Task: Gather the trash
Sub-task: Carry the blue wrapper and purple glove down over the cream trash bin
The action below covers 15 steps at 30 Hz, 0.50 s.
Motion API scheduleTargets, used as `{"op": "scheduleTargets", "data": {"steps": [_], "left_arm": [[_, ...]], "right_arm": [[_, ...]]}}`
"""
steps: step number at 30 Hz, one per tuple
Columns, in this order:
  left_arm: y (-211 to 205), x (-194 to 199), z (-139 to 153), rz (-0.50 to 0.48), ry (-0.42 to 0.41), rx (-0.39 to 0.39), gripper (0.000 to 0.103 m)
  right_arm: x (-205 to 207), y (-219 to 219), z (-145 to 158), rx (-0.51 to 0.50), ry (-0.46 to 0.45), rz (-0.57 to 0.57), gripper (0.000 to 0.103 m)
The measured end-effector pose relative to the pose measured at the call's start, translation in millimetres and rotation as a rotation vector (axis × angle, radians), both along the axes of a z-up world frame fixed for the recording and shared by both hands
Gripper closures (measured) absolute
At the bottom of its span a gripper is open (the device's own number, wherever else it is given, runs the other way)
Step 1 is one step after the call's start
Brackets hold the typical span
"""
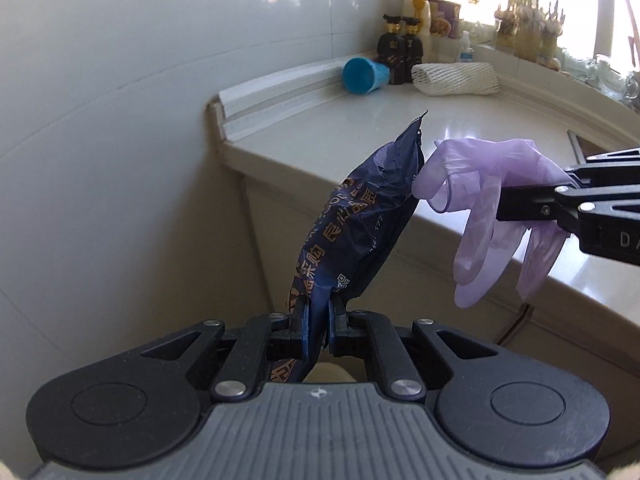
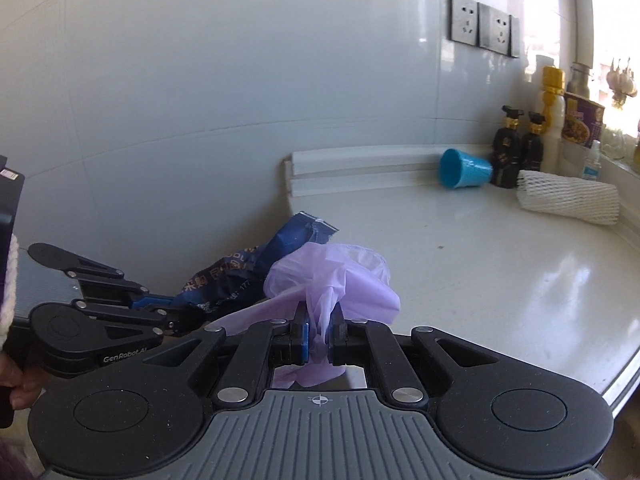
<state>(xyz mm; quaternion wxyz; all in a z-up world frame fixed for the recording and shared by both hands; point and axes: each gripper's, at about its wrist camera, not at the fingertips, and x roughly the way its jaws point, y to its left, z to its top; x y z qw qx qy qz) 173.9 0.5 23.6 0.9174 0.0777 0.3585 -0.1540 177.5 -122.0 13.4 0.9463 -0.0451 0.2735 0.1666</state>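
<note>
My left gripper (image 1: 319, 316) is shut on a crumpled dark blue snack wrapper (image 1: 360, 216) with gold print, held up beyond the counter's left end. My right gripper (image 2: 319, 332) is shut on a limp purple disposable glove (image 2: 332, 280). In the left wrist view the right gripper (image 1: 500, 204) comes in from the right with the glove (image 1: 488, 200) hanging from it, touching the wrapper's top. In the right wrist view the left gripper (image 2: 188, 316) and the wrapper (image 2: 256, 264) are just left of the glove.
A white counter (image 2: 500, 264) runs along a tiled wall. A blue cup (image 2: 464, 168) lies on its side at the back beside two dark bottles (image 2: 516, 152) and a white foam net sleeve (image 2: 568, 198). Taller bottles and jars stand by the window. Wall sockets (image 2: 484, 26) are above.
</note>
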Motion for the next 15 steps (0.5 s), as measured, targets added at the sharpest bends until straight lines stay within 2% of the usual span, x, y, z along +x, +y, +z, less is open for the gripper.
{"op": "scheduleTargets", "data": {"steps": [6, 15], "left_arm": [[29, -12, -30, 0.074, 0.067, -0.051, 0.095], [49, -24, -103, 0.159, 0.2, -0.064, 0.095]], "right_arm": [[-10, 28, -44, -0.014, 0.046, 0.046, 0.097], [-6, 47, -131, 0.019, 0.213, 0.048, 0.096]]}}
